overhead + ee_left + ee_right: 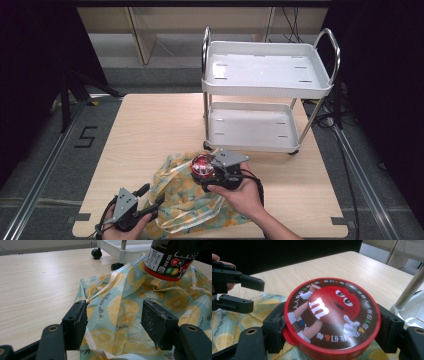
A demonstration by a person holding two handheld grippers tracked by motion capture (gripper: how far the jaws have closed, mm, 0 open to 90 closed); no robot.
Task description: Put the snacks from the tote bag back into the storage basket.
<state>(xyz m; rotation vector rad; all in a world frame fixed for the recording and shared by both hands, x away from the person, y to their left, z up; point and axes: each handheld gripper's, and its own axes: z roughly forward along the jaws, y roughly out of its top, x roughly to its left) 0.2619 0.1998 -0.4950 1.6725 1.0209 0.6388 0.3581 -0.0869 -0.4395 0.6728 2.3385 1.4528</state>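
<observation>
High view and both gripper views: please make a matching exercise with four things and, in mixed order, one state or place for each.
Things:
1. candy jar
2. lemon-print bag
3. white cart
4. left gripper

States:
a. open, over the cloth
b. stands at the table's far side, shelves bare
c. clamped in the right gripper
d. lies crumpled on the table

Pairs: 1-c, 2-d, 3-b, 4-a
</observation>
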